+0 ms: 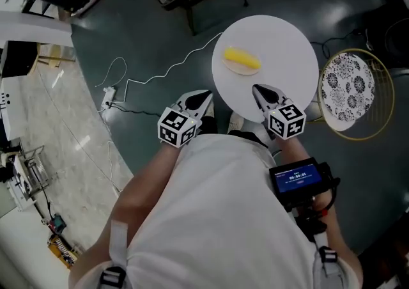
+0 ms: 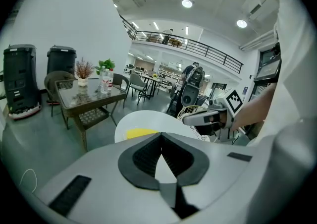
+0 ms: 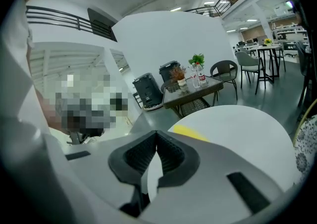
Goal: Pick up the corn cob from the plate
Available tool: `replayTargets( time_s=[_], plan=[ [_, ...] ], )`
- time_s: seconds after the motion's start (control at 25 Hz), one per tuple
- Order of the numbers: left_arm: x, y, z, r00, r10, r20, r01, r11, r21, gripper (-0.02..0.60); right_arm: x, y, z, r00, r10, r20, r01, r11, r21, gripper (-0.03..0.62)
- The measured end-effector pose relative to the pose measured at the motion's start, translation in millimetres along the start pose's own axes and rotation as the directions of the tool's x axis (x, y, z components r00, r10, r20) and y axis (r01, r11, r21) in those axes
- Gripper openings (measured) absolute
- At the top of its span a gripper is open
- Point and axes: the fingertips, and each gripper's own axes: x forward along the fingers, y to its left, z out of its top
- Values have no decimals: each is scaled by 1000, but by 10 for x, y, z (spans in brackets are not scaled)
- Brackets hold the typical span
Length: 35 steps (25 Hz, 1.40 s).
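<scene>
Approach in the head view: the corn cob point(image 1: 241, 59) lies on its small plate point(image 1: 241, 69) toward the far side of the round white table point(image 1: 284, 38). The right gripper point(image 1: 257, 89), with jaws pressed together and empty at the near rim, should spread them before straddling the corn cob crosswise. In the left gripper view, the left gripper point(image 2: 161, 135), also closed on nothing, sits short of the table edge. In the right gripper view, bare tabletop ahead leaves open room.

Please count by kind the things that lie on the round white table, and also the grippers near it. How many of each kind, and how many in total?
corn cob: 1
plate: 1
grippers: 2, the left gripper and the right gripper
total: 4
</scene>
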Motion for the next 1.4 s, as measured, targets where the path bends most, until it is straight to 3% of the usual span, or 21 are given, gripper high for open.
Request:
replayTargets(
  time_s=[0.36, 0.68, 0.96, 1.16, 1.2, 1.36, 1.4],
  plan=[
    [-77, 350, -86, 1000, -16, 13, 17, 998, -62, 8, 437, -201, 63, 981, -93, -170, 75, 991, -110, 8],
    [-140, 778, -256, 1000, -9, 28, 12, 994, -111, 8, 1047, -264, 0, 939, -98, -329, 16, 970, -242, 9],
    [-238, 978, -303, 995, 51, 82, -35, 981, -191, 8, 1316, -414, -91, 852, -166, -497, -47, 921, -387, 9],
    [-313, 1081, -399, 995, 65, 82, -46, 974, -221, 8, 1485, -565, -95, 804, -272, -530, -29, 871, -491, 13],
    [-325, 1102, -420, 994, 69, 83, -48, 973, -227, 8, 1516, -580, -113, 792, -289, -538, -32, 860, -510, 68],
    [-372, 1252, -517, 993, 83, 89, -59, 967, -248, 8, 1695, -609, -229, 734, -354, -579, -63, 814, -578, 93],
    [-380, 1283, -529, 992, 87, 92, -62, 966, -252, 8, 1732, -638, -256, 718, -374, -587, -76, 796, -601, 142]
  ],
)
